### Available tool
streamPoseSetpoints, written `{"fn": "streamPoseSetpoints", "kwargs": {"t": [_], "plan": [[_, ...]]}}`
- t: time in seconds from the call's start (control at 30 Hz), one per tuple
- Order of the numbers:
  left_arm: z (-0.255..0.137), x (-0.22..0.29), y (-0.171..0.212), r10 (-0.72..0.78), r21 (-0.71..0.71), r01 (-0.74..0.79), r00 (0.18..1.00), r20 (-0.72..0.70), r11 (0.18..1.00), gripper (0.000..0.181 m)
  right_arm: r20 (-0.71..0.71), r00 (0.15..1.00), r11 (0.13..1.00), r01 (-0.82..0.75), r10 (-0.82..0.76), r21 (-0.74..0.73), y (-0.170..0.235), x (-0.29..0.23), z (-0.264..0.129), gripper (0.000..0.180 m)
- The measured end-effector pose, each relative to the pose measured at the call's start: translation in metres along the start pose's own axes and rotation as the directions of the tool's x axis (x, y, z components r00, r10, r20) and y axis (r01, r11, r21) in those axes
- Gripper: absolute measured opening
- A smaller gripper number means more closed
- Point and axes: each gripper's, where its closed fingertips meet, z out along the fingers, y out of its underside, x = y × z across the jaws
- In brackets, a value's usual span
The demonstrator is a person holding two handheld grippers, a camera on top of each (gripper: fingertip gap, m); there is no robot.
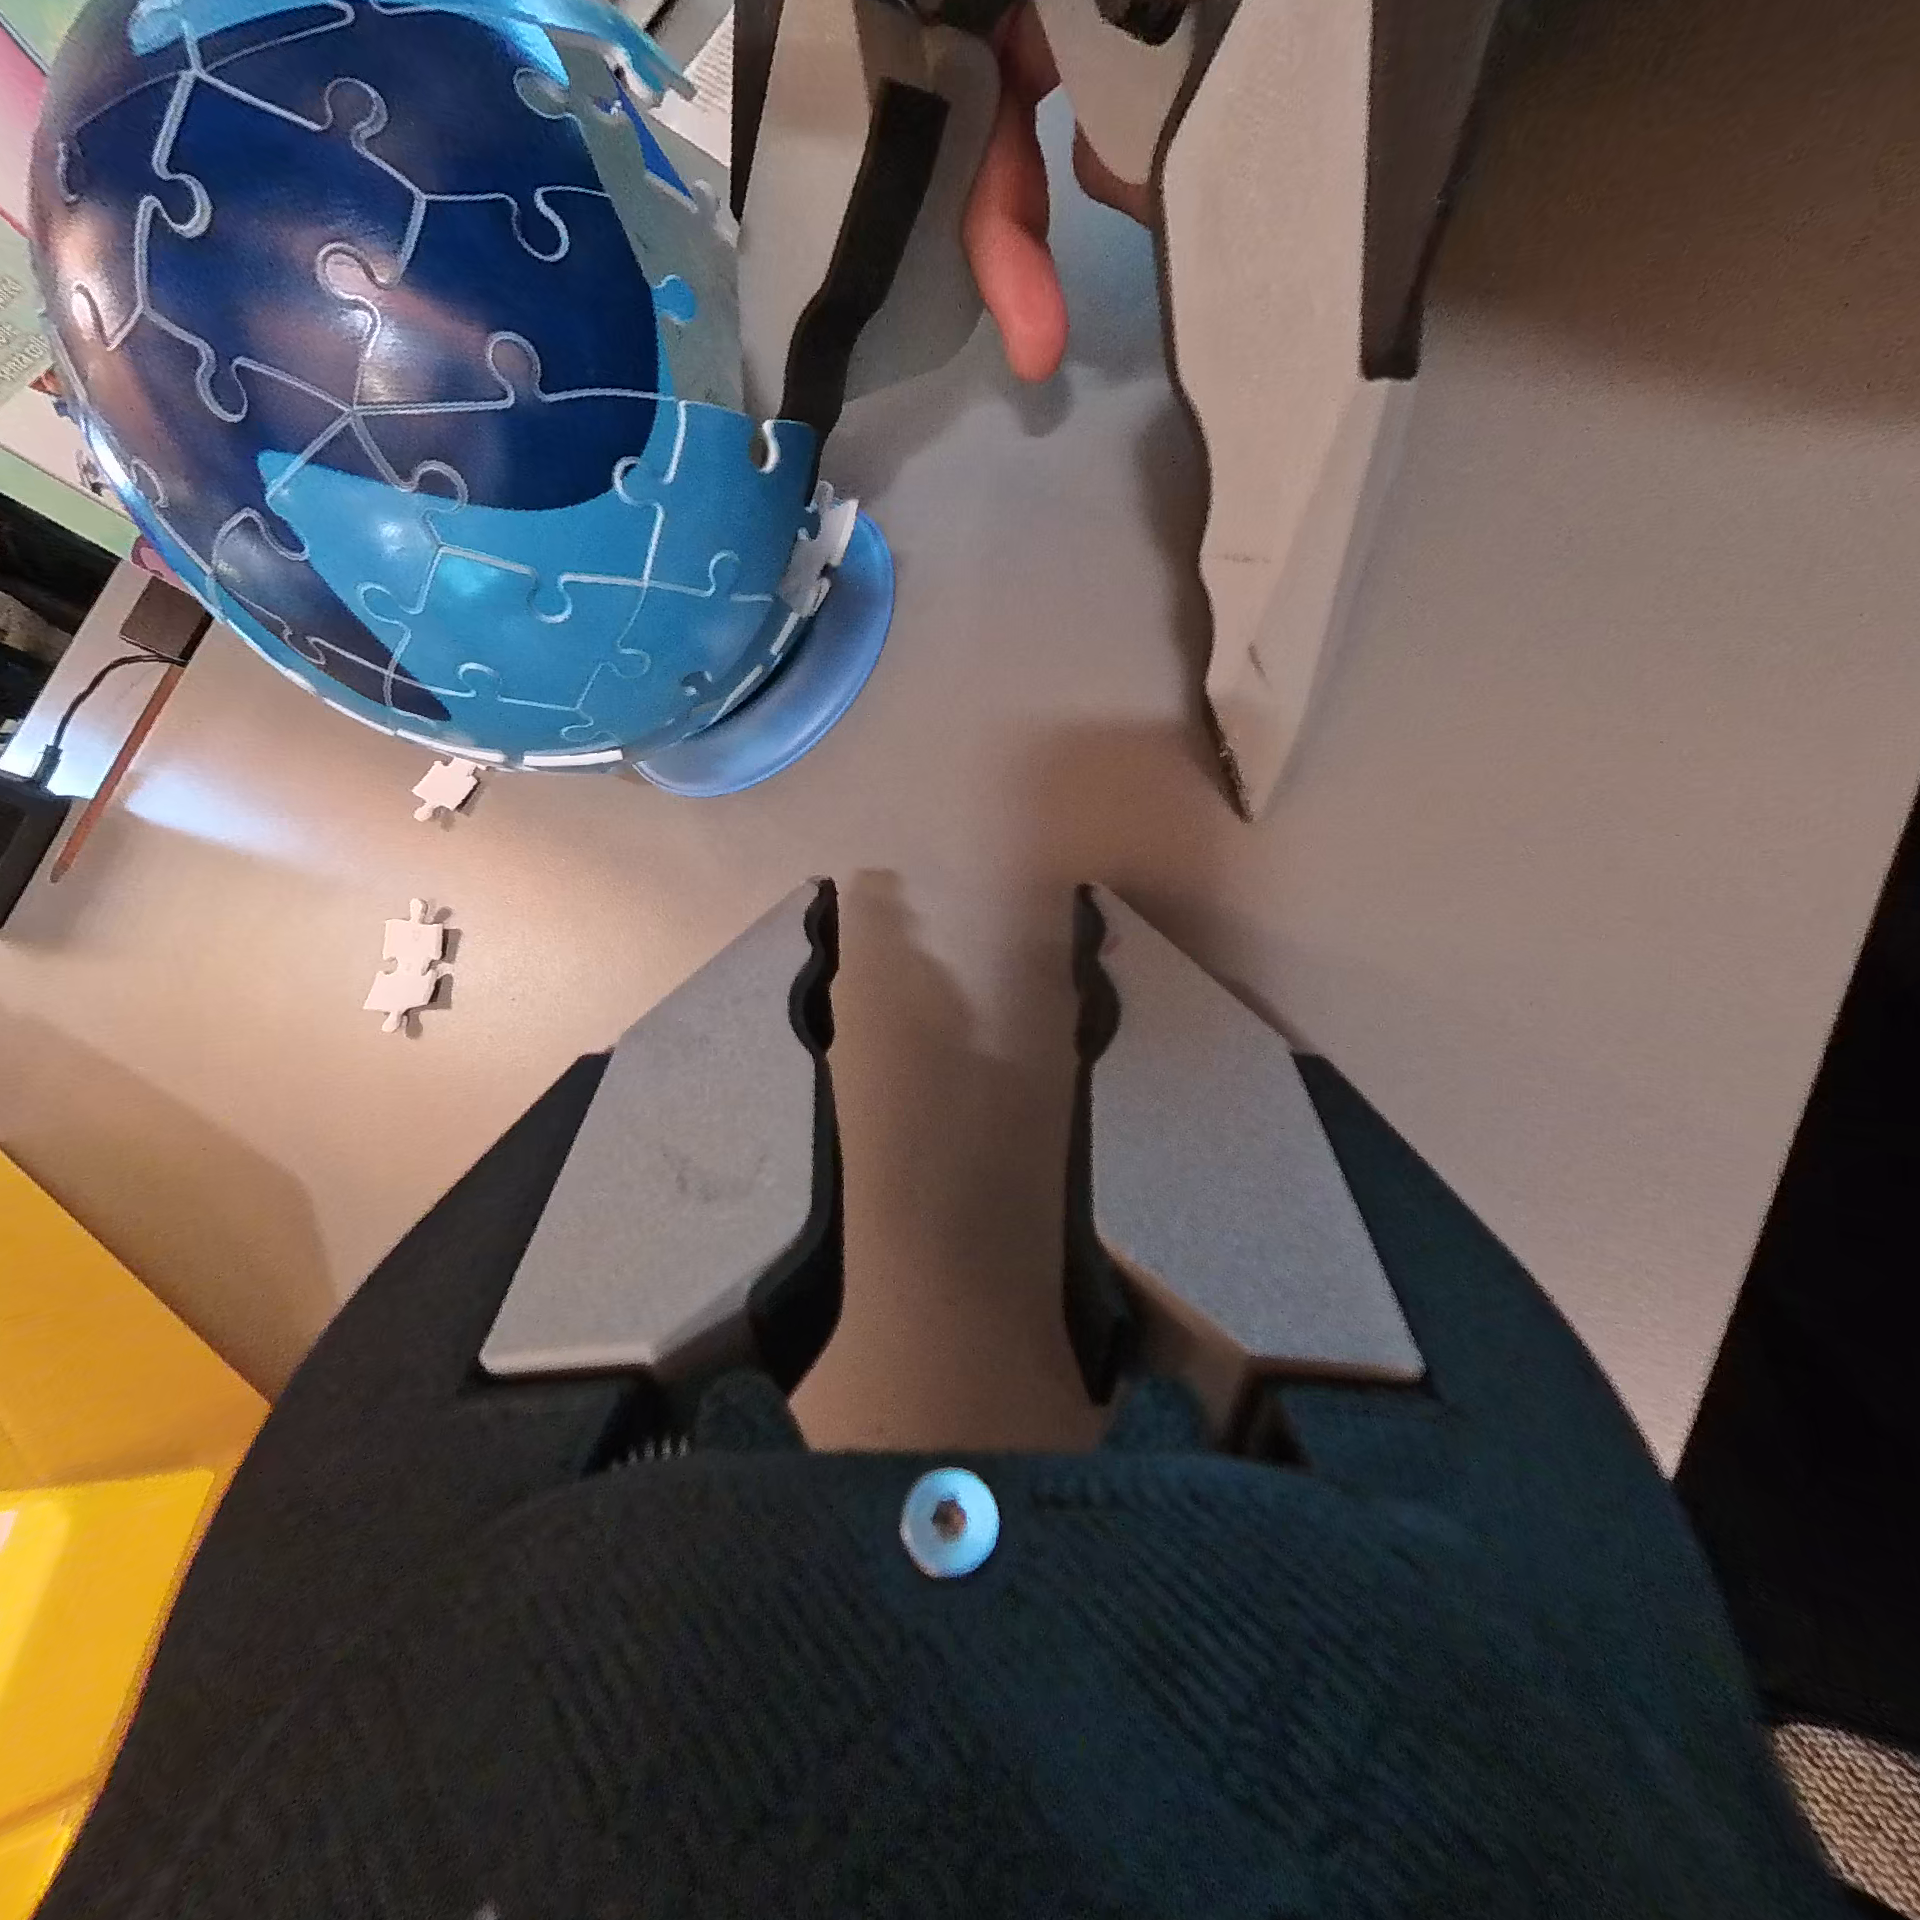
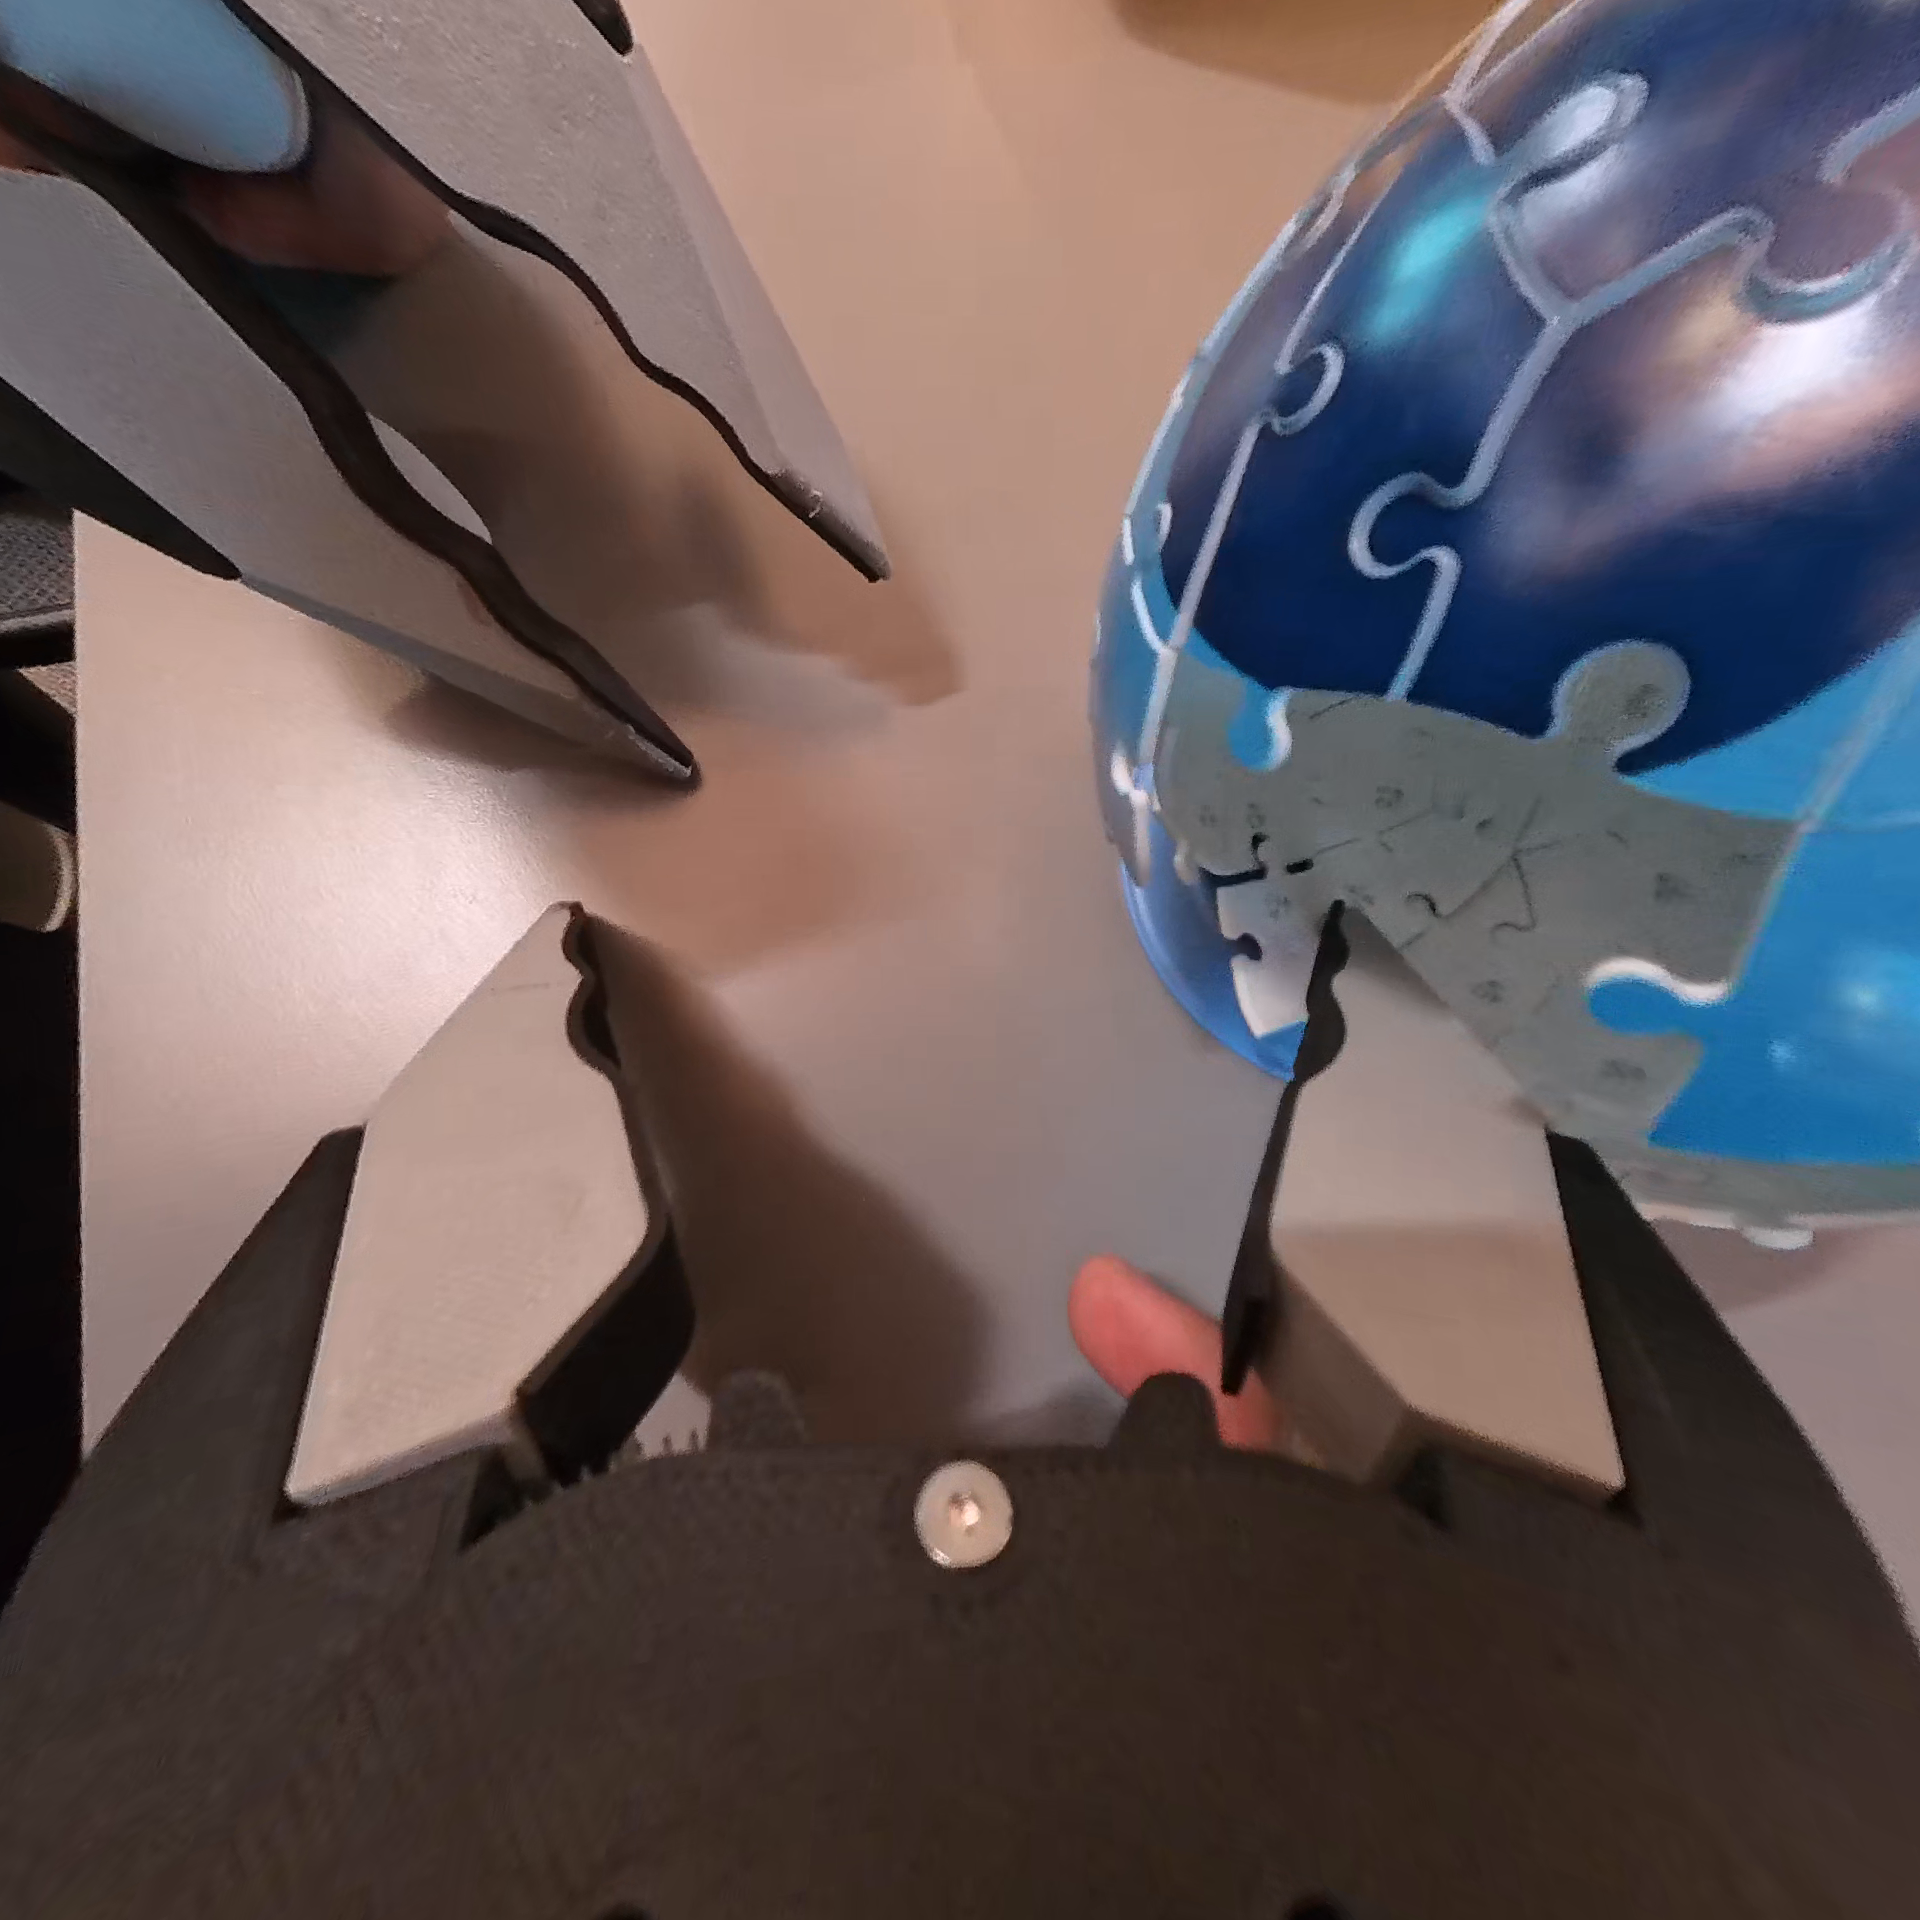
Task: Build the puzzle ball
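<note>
A pale beige table [image 1: 1039, 727] fills both views, with a yellow box [image 1: 94, 1507] at its eight o'clock edge in the left wrist view. The puzzle ball [image 1: 364, 395], dark blue above and lighter blue below with an unfinished gap showing grey inner faces, sits tilted on a translucent blue stand [image 1: 821, 675] at ten o'clock from the left gripper [image 1: 956, 914], well clear of its jaws. Those jaws stand moderately apart over bare table, holding nothing. The right gripper [image 2: 956, 914] is spread wide and also empty; the ball lies at two o'clock from it, and its right finger [image 2: 1320, 997] touches the rim of the gap beside a white piece [image 2: 1273, 956], while the other finger is well apart. Two loose white pieces [image 1: 410, 961] lie on the table at nine o'clock of the left gripper, below the ball.
</note>
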Motion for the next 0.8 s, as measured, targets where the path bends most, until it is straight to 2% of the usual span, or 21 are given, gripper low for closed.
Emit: {"fn": "streamPoseSetpoints", "kwargs": {"t": [0.27,0.43,0.8], "plan": [[-0.0002,0.0007,-0.0005,0.006,0.004,-0.006,1.000,0.002,1.000,0.044,-0.011,0.999,0.999,0.048,-0.048,0.018,-0.0041,0.0001,-0.0015,0.127],[-0.0004,0.0009,-0.0002,0.008,0.004,-0.008,1.000,0.001,1.000,0.044,0.049,0.998,0.998,0.044,-0.046,0.033,-0.0057,-0.0045,0.0041,0.127],[-0.0017,0.0016,-0.0014,0.008,0.014,-0.008,1.000,-0.002,1.000,0.045,0.062,0.997,0.998,0.054,-0.056,0.033,-0.0031,-0.0027,0.0017,0.126]]}}
